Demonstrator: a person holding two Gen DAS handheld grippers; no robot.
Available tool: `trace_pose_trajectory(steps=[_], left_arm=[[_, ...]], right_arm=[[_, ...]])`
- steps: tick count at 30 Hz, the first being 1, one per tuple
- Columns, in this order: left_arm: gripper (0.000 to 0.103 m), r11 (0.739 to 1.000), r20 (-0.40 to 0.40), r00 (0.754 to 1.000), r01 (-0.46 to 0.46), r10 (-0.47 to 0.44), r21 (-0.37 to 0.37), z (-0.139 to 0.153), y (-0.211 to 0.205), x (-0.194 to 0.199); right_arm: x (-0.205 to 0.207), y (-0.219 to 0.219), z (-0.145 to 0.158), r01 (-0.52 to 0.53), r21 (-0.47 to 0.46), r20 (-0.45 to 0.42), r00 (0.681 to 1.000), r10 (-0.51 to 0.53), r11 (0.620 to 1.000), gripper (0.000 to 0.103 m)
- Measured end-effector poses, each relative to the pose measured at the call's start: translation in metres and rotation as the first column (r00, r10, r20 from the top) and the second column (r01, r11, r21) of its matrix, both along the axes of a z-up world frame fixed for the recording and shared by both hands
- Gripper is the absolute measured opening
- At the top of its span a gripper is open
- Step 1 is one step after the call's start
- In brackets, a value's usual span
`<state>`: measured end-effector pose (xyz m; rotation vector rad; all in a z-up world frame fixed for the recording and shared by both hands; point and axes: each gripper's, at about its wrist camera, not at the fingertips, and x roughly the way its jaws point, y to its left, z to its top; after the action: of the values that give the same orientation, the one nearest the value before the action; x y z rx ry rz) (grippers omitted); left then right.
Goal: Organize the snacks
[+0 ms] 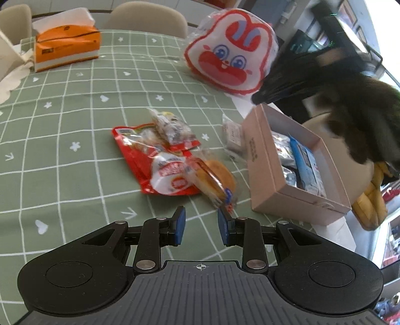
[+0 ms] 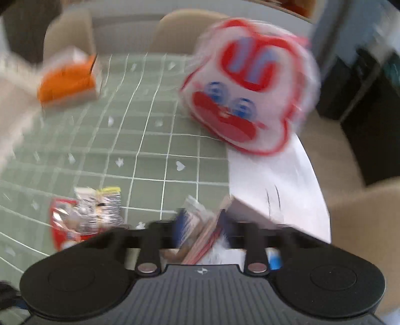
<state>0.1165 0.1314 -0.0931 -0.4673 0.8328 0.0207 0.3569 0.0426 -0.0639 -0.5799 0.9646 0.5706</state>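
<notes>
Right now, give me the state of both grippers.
Left gripper: open, nothing between its pads.
Right gripper: closed on a clear-wrapped snack packet; the picture is blurred.

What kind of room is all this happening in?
Probably a home dining area: a table under a green checked tablecloth, beige chairs pushed up to it, and an orange tissue pack on top.

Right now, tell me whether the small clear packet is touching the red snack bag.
Touching. The left wrist view shows the small clear packet lying on top of the red snack bag, overlapping its upper edge.
</notes>
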Motion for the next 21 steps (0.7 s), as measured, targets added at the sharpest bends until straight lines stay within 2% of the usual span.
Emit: trace_pose_trajectory(steps=[3, 8, 13, 17, 21], left_arm=[[0.032, 0.999, -0.002, 0.999, -0.037, 0.037, -0.029, -0.005, 0.016, -0.006], [0.032, 0.994, -0.012, 0.997, -0.083, 0.082, -0.066, -0.015, 0.037, -0.017], [0.032, 0.991, -0.032, 0.995, -0.1, 0.098, -0.084, -0.022, 0.045, -0.019], [0.032, 0.992, -0.026, 0.996, -0.089, 0.087, -0.088, -0.019, 0.042, -0.015], [0.032, 0.995, -0.016, 0.998, -0.07, 0.069, -0.075, -0.014, 0.033, -0.011]], right_arm=[[0.01, 0.032, -0.032, -0.04, -0.162, 0.028, 0.999, 0.045, 0.986, 0.009], [0.026, 0.049, -0.069, -0.037, -0.272, 0.037, 0.998, 0.049, 0.962, 0.009], [0.008, 0.038, -0.067, -0.083, -0.232, -0.025, 0.997, 0.079, 0.969, 0.008], [-0.026, 0.021, -0.058, -0.14, -0.192, -0.066, 0.989, 0.13, 0.971, 0.008], [-0.061, 0.003, -0.05, -0.183, -0.113, -0.146, 0.975, 0.166, 0.977, 0.008]])
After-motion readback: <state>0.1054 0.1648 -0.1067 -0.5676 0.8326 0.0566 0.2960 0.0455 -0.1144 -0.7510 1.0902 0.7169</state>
